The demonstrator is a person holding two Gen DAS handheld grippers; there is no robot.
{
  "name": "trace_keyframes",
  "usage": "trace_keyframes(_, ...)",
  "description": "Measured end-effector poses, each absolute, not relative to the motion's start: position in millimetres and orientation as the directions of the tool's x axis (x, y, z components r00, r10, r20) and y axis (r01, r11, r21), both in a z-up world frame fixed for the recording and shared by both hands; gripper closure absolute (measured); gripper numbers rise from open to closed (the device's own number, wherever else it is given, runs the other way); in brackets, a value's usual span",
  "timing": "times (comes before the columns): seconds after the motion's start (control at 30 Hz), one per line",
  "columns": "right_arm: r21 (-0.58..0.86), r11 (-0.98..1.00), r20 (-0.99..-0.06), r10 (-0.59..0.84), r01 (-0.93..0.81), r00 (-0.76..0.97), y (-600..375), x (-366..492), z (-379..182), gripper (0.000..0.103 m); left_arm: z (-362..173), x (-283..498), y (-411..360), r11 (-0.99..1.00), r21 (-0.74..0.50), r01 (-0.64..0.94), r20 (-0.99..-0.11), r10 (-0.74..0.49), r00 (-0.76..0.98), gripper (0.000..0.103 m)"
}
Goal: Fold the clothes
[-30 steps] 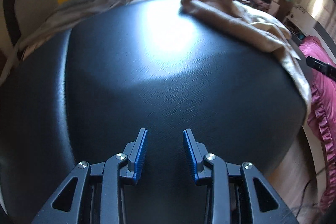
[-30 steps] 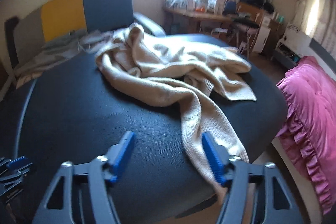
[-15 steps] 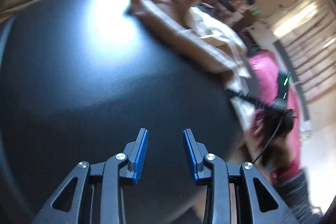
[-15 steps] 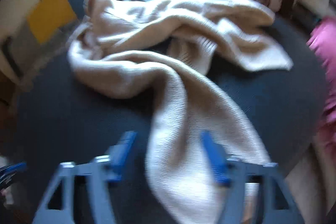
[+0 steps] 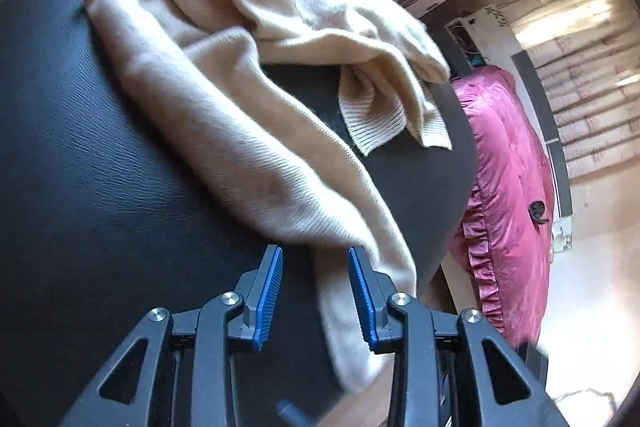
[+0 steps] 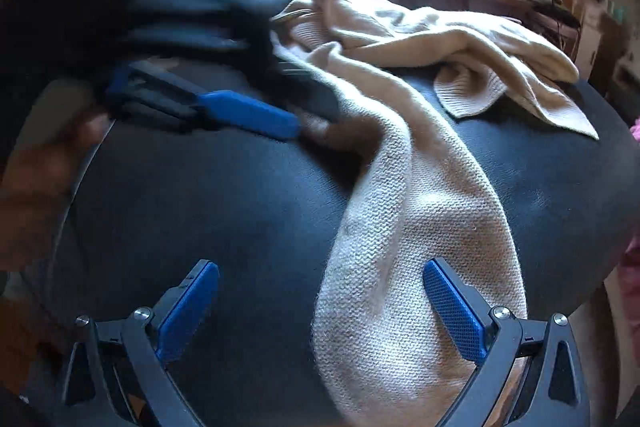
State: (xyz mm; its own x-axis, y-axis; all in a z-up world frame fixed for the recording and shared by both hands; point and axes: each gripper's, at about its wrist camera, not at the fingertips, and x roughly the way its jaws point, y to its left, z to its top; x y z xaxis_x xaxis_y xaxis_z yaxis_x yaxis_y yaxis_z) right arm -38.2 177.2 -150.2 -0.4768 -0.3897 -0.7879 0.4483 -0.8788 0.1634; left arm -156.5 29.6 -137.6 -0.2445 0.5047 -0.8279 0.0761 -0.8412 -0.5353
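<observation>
While the left claw (image 5: 315,297) hangs released beside the sweater (image 5: 248,99) sleeve on the black bench (image 5: 80,187), the right claw (image 6: 320,311), spread wide, straddles the sleeve end, which runs away toward the crumpled body.

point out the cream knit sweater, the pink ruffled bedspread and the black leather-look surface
cream knit sweater (image 6: 420,227): right wrist view, on the long sleeve.
pink ruffled bedspread (image 5: 508,163): left wrist view, on its top.
black leather-look surface (image 5: 100,167): left wrist view, bare patch left of the sweater.
</observation>
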Motion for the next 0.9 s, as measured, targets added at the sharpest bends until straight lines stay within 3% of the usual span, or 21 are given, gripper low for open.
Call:
trace_keyframes(0.23, 0.21, -0.86, -0.767, -0.44, 0.465, -0.467, 178.1, -20.5, -147.3, 0.0, -154.4, -169.2, 66.1, -0.883, -0.466, 0.052, -0.87, 0.446, -0.212, 0.069)
trace_keyframes(0.27, 0.216, -0.857, -0.766, -0.446, 0.467, -0.463, 179.1, -18.3, -146.7, 0.0, -154.4, -169.8, 70.3, -0.894, -0.447, 0.028, -0.877, 0.431, -0.214, 0.073)
trace_keyframes(0.3, 0.214, -0.857, -0.768, -0.444, 0.469, -0.462, 179.9, -16.1, -146.4, 0.0, -153.8, -170.0, 74.2, -0.904, -0.427, 0.001, -0.883, 0.416, -0.217, 0.087)
trace_keyframes(0.33, 0.211, -0.858, -0.77, -0.441, 0.469, -0.461, 180.5, -13.8, -146.0, 0.0, -153.7, -169.0, 76.4, -0.904, -0.428, -0.027, -0.88, 0.423, -0.216, 0.091)
trace_keyframes(0.43, 0.186, -0.861, -0.789, -0.418, 0.473, -0.45, 178.3, -6.5, -143.8, 0.0, -154.4, -159.9, 65.9, -0.895, -0.446, -0.025, -0.865, 0.438, -0.244, 0.094)
trace_keyframes(0.6, 0.207, -0.873, -0.808, -0.407, 0.442, -0.426, 183.9, 6.7, -137.7, 0.0, -153.0, -119.3, 18.4, -0.906, -0.424, -0.012, -0.864, 0.408, -0.294, 0.095)
trace_keyframes(0.9, 0.243, -0.893, -0.823, -0.396, 0.378, -0.407, 178.1, 21.3, -131.3, 0.0, -141.3, -2.0, -135.8, -0.897, -0.393, 0.202, -0.871, 0.293, -0.396, 0.097)
